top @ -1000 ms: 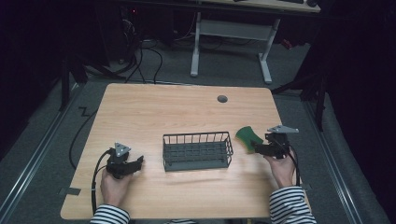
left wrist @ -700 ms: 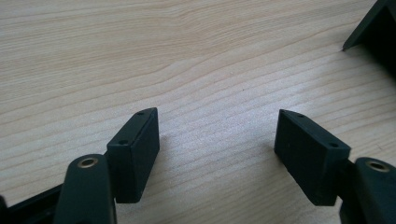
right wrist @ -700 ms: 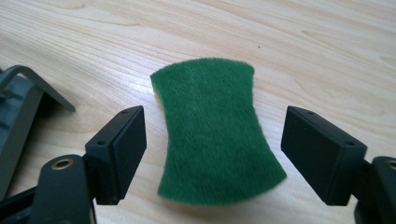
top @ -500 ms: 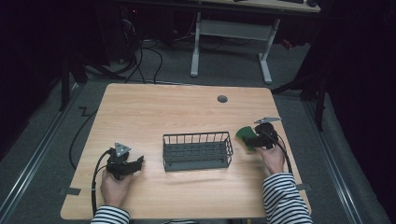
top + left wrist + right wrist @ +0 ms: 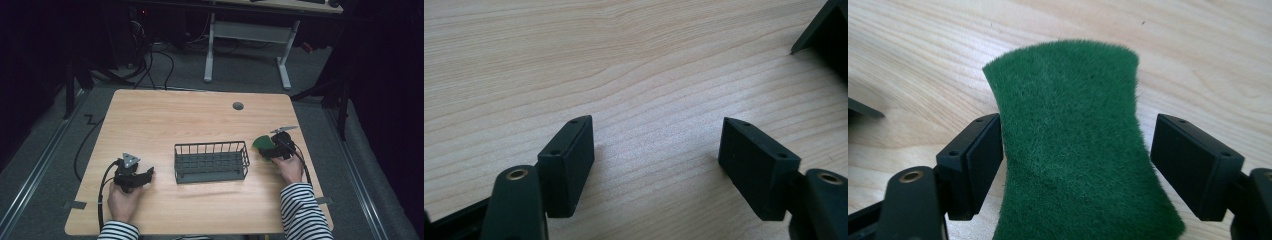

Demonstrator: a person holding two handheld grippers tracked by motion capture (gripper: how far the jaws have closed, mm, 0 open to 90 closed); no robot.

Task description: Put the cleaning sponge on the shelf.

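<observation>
Green pad (image 5: 1078, 145) between the open jaws of the right gripper (image 5: 1075, 150), near the counter's (image 5: 200, 120) right edge, just right of the wire basket (image 5: 211, 161).

Jaws just been opening, now spread wide: left jaw at the pad's side, clear gap at the right one, so no squeeze; whether any hold remains, cannot tell. Looks soft, fuzzy, light and bendy, probably compressing and flexing under a pinch rather than slipping; best gripped across its narrow waist, from both long sides. Left gripper (image 5: 656, 155) wide open and empty, low over bare wood near the front left corner.
</observation>
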